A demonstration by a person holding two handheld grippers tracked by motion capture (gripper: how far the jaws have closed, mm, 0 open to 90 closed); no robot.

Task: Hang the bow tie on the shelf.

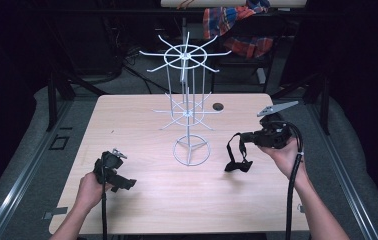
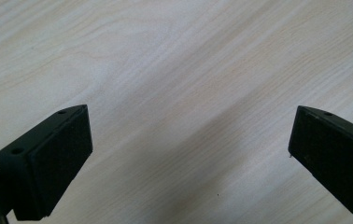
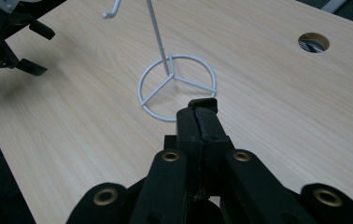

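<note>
We saw the table (image 1: 142, 200), a pale wood surface, carrying everything, with a small round hole (image 1: 218, 106) at its far side, right of centre. Near the middle stood the white wire rack (image 1: 189, 112), upright on its ring base (image 3: 177, 86), with two tiers of spoked hooks above. On the right side, the right gripper (image 1: 239, 136) was held above the table, its jaws clenched on the strap of a black bow tie (image 1: 239, 165); the bow itself hung down just right of the ring base, and we could not tell whether it touched the table. In the right gripper view those jaws (image 3: 198, 126) were pressed together, pointing toward the ring base. At the near left, the left gripper (image 1: 125, 184) sat low over the table, its jaws released and spread wide with bare wood between them.
</note>
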